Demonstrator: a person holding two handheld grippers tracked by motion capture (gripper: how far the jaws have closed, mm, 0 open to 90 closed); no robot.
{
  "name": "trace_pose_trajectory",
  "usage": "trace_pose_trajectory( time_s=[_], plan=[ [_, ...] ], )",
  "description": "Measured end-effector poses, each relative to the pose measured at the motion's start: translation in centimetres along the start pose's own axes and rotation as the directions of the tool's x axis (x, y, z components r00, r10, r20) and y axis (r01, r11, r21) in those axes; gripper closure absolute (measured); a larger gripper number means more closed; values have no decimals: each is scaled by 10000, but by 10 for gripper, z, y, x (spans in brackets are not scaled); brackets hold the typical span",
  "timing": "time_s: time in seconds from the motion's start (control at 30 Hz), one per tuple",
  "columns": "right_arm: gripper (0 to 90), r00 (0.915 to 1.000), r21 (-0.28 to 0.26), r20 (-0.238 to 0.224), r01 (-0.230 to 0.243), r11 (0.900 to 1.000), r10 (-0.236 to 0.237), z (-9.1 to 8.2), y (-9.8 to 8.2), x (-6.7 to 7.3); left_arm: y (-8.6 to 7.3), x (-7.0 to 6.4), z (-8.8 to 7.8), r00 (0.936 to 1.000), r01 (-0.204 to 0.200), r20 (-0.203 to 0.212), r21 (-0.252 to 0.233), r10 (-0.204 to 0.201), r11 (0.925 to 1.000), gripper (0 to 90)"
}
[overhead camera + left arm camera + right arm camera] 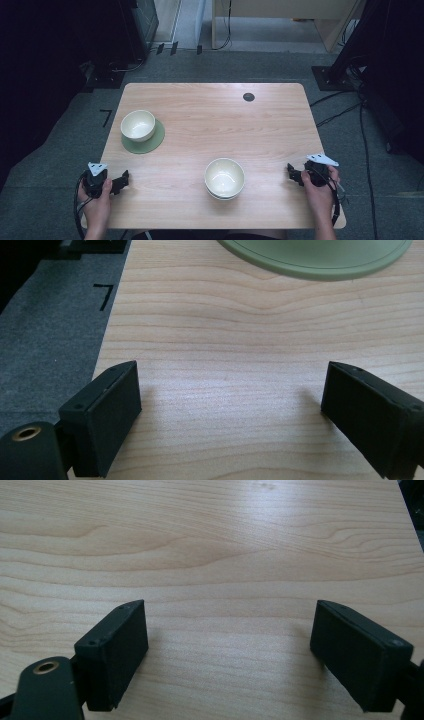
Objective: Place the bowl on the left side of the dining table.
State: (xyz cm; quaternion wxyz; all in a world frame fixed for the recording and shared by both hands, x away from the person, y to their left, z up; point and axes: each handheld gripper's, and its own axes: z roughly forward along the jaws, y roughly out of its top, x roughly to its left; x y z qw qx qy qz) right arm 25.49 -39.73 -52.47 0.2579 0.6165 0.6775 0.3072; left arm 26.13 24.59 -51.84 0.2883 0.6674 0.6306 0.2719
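Wooden table (200,110), two bowls, green plate (320,265) edge past left gripper (230,405)

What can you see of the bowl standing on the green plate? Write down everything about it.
The cream bowl is round, glossy and ceramic-looking, upright and empty. It stands on the green plate, set toward that plate's far left, at the wooden table's left side. Only the plate touches it; the left gripper sits apart, nearer the person.

Table (210,120) of pale wood, visible grain, smooth satin finish, two cream bowls (138,125) (225,177) glossy glazed ceramic, green plate (320,260) matt and smooth, gripper pads (107,415) matt black plastic, floor (75,150) grey rough carpet.
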Motion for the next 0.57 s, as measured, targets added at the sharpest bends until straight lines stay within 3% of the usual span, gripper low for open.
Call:
trace_pose_trajectory(
  time_s=[0.57],
  plan=[
    [134,10000,31,79,-47,10000,47,0,0,0,1,0,1,10000,33,-35,1,-33,10000,84]
  ],
)
